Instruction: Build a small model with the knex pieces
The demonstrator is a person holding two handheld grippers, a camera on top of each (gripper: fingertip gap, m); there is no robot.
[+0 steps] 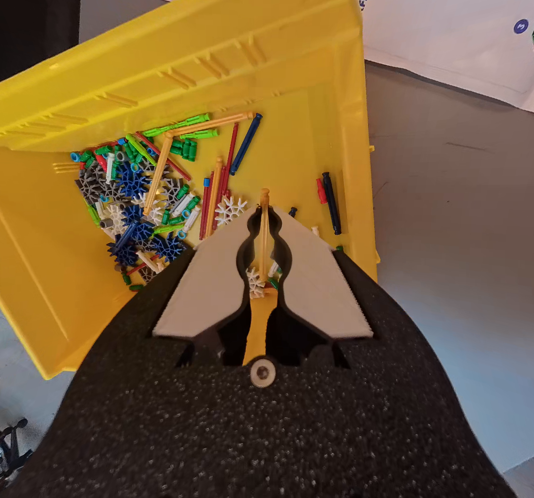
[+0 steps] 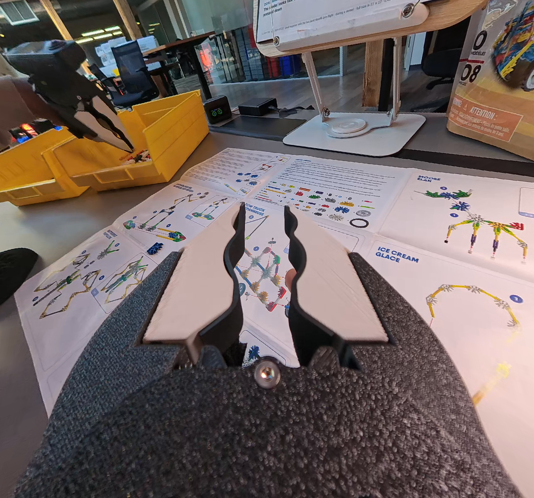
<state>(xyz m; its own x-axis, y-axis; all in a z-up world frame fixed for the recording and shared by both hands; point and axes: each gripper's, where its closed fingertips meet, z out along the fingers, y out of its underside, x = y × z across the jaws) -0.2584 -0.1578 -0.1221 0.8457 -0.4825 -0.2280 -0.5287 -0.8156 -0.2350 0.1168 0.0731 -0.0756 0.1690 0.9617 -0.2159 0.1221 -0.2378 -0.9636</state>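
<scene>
The left gripper (image 1: 264, 209), its white plastic fingers lined with wavy black pads, was pressed together on a thin translucent yellow plastic rod (image 1: 264, 235). The rod ran lengthwise down the channel between the pads, its knobbed end poking out just past the tips, so it was held by its sides and stayed in line with the fingers. The gripper hung over the open yellow plastic bin (image 1: 179, 59), well down inside its walls, because that was where the loose pieces lay.

On the bin floor a heap of small construction-toy pieces (image 1: 133, 195) had gathered toward one side: blue and grey snowflake-shaped connectors, short green rods, long red and yellow rods. A white snowflake connector (image 1: 231, 209) lay just beside the gripper's tip, and a dark blue rod (image 1: 331, 203) rested apart near the opposite wall (with a short red piece next to it).

The right gripper (image 2: 264, 209) was spread and held nothing. It hovered low over a large unfolded white instruction sheet (image 2: 433, 267) lying flat on the grey bench (image 2: 52, 224), with model diagrams showing between its fingers. Beyond the sheet stood a white stand (image 2: 352, 134) carrying a tilted printed page, propped up to face the person. A cardboard toy box (image 2: 497, 79) stood at the right edge.
</scene>
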